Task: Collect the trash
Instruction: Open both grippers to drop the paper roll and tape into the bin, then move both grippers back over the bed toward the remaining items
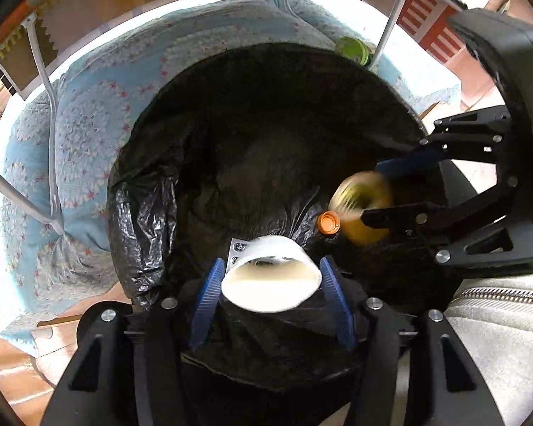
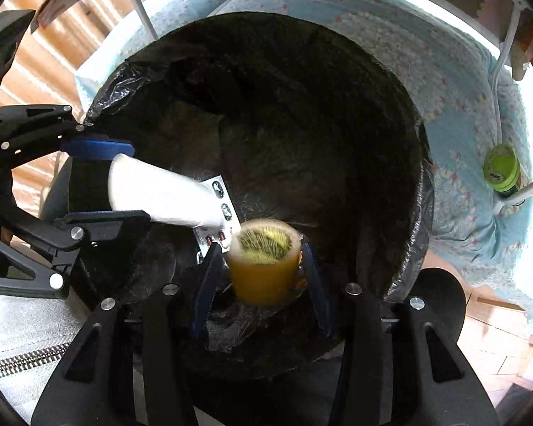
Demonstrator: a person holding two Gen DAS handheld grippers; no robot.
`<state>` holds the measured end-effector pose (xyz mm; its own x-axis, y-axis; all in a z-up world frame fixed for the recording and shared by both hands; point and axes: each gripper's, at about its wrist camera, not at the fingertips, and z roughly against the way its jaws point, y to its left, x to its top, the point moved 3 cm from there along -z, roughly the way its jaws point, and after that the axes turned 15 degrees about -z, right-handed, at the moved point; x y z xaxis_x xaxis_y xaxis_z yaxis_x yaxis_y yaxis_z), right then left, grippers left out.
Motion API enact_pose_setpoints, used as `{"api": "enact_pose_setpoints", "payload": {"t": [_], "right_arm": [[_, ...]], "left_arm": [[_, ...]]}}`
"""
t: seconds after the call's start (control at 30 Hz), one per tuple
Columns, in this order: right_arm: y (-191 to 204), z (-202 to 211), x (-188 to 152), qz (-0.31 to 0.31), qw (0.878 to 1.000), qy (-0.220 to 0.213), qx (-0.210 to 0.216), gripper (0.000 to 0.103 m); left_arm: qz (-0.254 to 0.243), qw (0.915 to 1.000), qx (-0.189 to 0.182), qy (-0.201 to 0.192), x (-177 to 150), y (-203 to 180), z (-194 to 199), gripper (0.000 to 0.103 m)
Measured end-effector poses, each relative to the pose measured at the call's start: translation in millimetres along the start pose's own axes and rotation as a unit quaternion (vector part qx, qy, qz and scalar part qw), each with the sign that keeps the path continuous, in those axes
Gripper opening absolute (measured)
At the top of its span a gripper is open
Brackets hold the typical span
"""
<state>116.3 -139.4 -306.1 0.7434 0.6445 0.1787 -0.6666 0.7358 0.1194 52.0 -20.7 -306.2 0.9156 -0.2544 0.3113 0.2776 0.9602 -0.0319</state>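
White paper cup [image 1: 270,277] sits between the spread left claw [image 1: 272,289] over the black-lined bin [image 1: 142,209], pads apparently clear: the drop step. The right claw [image 2: 263,277] pinches an orange-capped bottle [image 2: 264,266]; next, likely release. A green jar [image 2: 501,172] waits on the bedspread [image 2: 455,81].

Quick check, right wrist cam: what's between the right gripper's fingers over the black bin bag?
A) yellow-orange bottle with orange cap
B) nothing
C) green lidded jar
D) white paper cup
A: the yellow-orange bottle sits between the right gripper fingers above the black bin bag; the white paper cup is at the left gripper, and the green lidded jar lies on the blue cloth.
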Motion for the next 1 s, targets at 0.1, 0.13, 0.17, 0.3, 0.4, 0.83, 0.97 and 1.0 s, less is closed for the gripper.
{"api": "enact_pose_setpoints", "payload": {"t": [0.1,0.13,0.17,0.3,0.4,0.83,0.97,1.0], "right_arm": [[1,2,-2,-0.003,1.0,-0.001,0.0,0.047],[1,3,-2,-0.004,1.0,-0.002,0.0,0.047],[1,4,-2,-0.004,1.0,-0.003,0.0,0.047],[2,12,-6,-0.002,1.0,-0.016,-0.001,0.047],[2,20,-6,-0.002,1.0,-0.027,-0.001,0.047],[7,109,26,0.009,0.986,-0.163,0.031,0.047],[10,135,45,0.012,0.979,-0.201,0.039,0.047],[10,140,50,0.012,0.977,-0.208,0.042,0.047]], "left_arm": [[0.0,1.0,0.007,-0.005,0,-1,4,0.058],[0.0,0.9999,0.007,-0.009,0,-2,6,0.058],[0.0,0.9999,0.007,-0.011,-1,-2,8,0.058],[-0.003,0.9995,0.011,-0.028,2,-5,18,0.058],[-0.006,0.9989,0.018,-0.043,5,-7,29,0.058],[-0.031,0.9858,0.075,-0.147,45,10,115,0.058],[-0.032,0.9792,0.086,-0.181,63,21,141,0.058],[-0.027,0.9781,0.086,-0.188,67,26,146,0.058]]}}
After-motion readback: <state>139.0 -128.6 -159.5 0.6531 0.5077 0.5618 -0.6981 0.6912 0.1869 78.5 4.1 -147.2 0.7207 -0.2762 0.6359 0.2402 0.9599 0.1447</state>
